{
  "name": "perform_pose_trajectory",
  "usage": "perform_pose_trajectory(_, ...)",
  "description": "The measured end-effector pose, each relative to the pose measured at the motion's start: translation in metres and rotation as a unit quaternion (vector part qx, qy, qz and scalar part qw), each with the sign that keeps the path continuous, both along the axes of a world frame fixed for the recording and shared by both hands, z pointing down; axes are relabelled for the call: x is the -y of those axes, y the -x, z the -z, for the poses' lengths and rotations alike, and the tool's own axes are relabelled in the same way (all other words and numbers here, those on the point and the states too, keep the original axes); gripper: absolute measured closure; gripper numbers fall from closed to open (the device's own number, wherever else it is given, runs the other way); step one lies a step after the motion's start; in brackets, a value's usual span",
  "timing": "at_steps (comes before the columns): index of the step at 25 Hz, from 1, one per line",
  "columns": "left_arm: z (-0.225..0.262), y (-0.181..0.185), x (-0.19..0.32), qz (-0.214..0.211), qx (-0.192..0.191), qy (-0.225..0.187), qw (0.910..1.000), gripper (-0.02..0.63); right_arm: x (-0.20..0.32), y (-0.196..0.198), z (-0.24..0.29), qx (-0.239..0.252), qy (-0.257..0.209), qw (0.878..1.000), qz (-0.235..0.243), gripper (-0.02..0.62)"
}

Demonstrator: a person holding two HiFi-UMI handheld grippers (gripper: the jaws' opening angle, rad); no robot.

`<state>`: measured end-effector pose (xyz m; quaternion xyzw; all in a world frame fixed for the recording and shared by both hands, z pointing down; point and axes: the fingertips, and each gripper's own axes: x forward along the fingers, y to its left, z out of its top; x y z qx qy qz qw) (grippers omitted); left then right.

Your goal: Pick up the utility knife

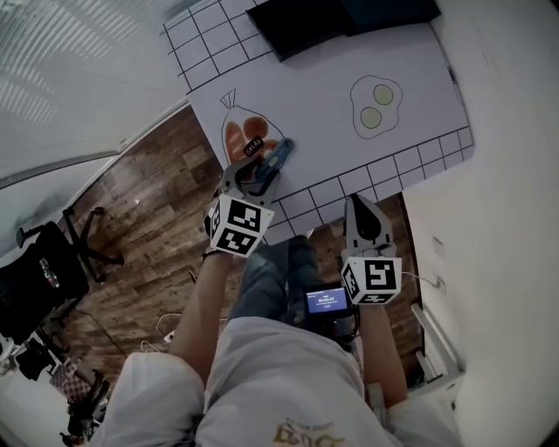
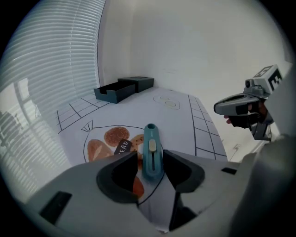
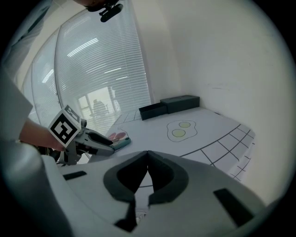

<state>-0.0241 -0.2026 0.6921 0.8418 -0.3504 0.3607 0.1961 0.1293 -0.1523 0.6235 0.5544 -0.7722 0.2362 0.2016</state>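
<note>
The teal utility knife (image 1: pixel 281 153) lies on the white table mat (image 1: pixel 349 52), over the edge of a drawn bag of bread (image 1: pixel 242 131). My left gripper (image 1: pixel 260 172) reaches down over the knife's near end and is open. In the left gripper view the knife (image 2: pixel 151 139) lies lengthwise between the two jaws of the left gripper (image 2: pixel 150 158), with slim gaps on both sides. My right gripper (image 1: pixel 360 202) hovers near the table's front edge, shut and empty, its tips meeting in the right gripper view (image 3: pixel 148 153). From there the left gripper (image 3: pixel 99 141) and the knife (image 3: pixel 122 141) show at the left.
A black open box (image 1: pixel 341 17) stands at the far end of the mat, and a drawing of fried eggs (image 1: pixel 377 105) lies to the right of the knife. The mat's front edge (image 1: pixel 367 188) overhangs wooden floor. A black chair (image 1: pixel 44 271) stands far left.
</note>
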Motion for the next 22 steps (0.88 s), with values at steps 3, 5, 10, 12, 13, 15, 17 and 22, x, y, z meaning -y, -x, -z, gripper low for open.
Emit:
perform_pose_trajectory(3, 0.0, 0.004, 0.002, 0.003, 0.004, 0.011, 0.9999, 0.459, 0.002, -0.001, 0.003, -0.003, -0.002, 1.0, 0.002, 0.589)
perform_pose_trajectory(5, 0.0, 0.004, 0.003, -0.001, 0.003, 0.017, 0.9999, 0.463, 0.002, -0.004, 0.005, -0.005, -0.005, 1.0, 0.001, 0.588)
perform_pose_trajectory(10, 0.0, 0.005, 0.003, -0.01, 0.0, 0.017, 0.9998, 0.465, 0.002, -0.017, 0.01, -0.017, -0.009, 1.0, -0.015, 0.588)
perform_pose_trajectory(12, 0.002, 0.005, 0.003, -0.01, -0.006, 0.017, 0.9998, 0.465, 0.002, -0.021, 0.012, -0.02, -0.011, 1.0, -0.019, 0.589)
perform_pose_trajectory(13, 0.004, 0.005, 0.003, -0.009, -0.011, 0.016, 0.9998, 0.465, 0.002, -0.023, 0.013, -0.021, -0.012, 0.999, -0.021, 0.589)
perform_pose_trajectory(15, 0.007, 0.003, 0.003, -0.007, -0.02, 0.013, 0.9997, 0.465, 0.003, -0.025, 0.016, -0.022, -0.014, 0.999, -0.024, 0.589)
perform_pose_trajectory(17, 0.011, 0.003, 0.003, -0.009, -0.024, 0.011, 0.9996, 0.465, 0.003, -0.025, 0.019, -0.022, -0.017, 0.999, -0.027, 0.589)
perform_pose_trajectory(22, 0.031, 0.004, 0.006, -0.007, -0.04, -0.007, 0.9992, 0.465, 0.005, -0.023, 0.03, -0.018, -0.025, 0.999, -0.029, 0.589)
